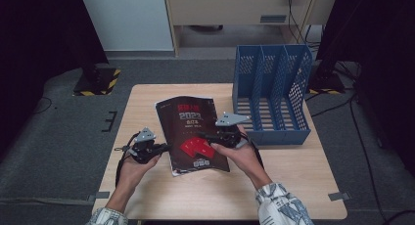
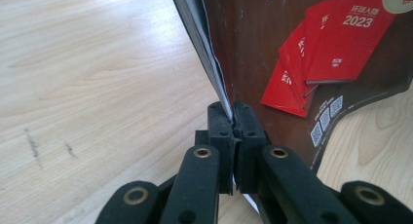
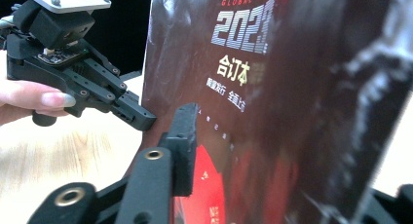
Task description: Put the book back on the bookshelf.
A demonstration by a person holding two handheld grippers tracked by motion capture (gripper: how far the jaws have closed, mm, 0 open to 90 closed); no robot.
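While my left gripper (image 1: 164, 147) is pinching the magazine (image 1: 190, 132) edge above the table (image 1: 293, 166), my right gripper (image 1: 205, 136) is straddling it with jaws parted, not pressing.

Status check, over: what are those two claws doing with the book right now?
Left claw shut on the book's edge. Right claw over the cover, jaws apart, book between them. Blue rack stands beside it, nothing in the way.

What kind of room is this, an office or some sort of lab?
Probably a lab or studio set up for recording. A small wooden table stands on grey carpet between black curtains, with hazard-striped stand bases and cables on the floor. A blue file rack adds an office touch.
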